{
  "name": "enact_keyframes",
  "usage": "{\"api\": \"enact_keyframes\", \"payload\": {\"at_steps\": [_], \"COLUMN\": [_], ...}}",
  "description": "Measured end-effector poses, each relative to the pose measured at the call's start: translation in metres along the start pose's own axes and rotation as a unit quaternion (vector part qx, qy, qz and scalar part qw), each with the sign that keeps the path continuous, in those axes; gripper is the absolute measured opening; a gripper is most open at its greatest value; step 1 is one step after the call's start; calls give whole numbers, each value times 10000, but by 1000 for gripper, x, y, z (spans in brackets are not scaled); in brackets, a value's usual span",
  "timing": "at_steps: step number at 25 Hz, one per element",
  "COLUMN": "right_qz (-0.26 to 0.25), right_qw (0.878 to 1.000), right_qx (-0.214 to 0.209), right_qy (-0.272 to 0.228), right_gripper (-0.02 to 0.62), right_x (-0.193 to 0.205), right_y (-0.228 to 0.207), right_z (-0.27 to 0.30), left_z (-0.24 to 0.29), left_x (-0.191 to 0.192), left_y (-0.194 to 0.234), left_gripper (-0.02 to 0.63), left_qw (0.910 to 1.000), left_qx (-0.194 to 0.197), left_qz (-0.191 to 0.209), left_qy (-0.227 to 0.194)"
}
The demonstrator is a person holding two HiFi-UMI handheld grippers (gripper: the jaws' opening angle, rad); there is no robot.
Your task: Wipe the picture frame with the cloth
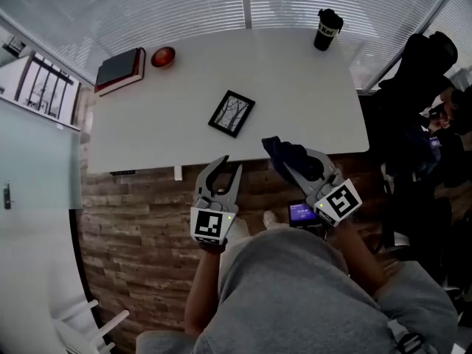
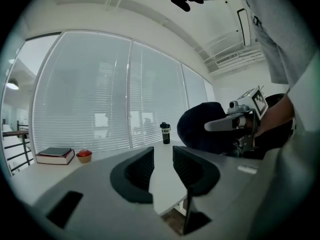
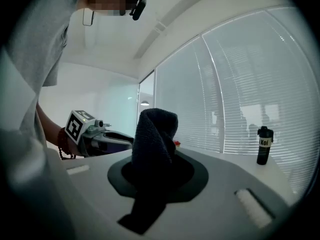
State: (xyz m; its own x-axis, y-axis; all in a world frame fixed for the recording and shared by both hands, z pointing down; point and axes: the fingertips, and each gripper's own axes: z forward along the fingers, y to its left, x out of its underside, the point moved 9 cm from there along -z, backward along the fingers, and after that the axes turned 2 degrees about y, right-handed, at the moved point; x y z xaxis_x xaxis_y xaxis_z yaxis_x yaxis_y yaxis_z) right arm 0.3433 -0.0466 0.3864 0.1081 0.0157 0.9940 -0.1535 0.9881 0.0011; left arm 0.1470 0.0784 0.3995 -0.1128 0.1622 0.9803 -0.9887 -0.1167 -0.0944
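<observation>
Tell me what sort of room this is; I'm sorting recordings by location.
Probably an office or meeting room: a large white table, a wall of slatted window blinds, and a travel mug.

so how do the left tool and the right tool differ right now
The left tool has its jaws apart with nothing between them; the right tool is shut on the dark cloth. In the head view the left tool points straight at the table, while the right tool angles in toward the left. Both sit at the table's near edge, short of the picture frame.
</observation>
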Motion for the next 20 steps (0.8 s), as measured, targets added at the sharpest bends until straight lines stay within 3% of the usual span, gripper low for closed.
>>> {"api": "enact_keyframes", "payload": {"at_steps": [3, 8, 13, 20], "right_qz": [22, -16, -80, -93], "right_qw": [9997, 9985, 9961, 9893], "right_qx": [218, 382, 545, 908], "right_qy": [60, 385, 692, 1141], "right_gripper": [69, 69, 69, 71], "right_x": [7, 1, 6, 13], "right_y": [0, -29, -41, -53], "right_z": [-2, 57, 88, 121], "left_z": [1, 30, 42, 64], "left_x": [5, 12, 25, 53], "left_y": [4, 70, 105, 143], "left_gripper": [109, 127, 152, 160], "left_qw": [9998, 9983, 9956, 9871], "left_qx": [149, 439, 716, 1333], "left_qz": [98, 104, 208, 377], "left_qy": [47, 380, 567, 800]}}
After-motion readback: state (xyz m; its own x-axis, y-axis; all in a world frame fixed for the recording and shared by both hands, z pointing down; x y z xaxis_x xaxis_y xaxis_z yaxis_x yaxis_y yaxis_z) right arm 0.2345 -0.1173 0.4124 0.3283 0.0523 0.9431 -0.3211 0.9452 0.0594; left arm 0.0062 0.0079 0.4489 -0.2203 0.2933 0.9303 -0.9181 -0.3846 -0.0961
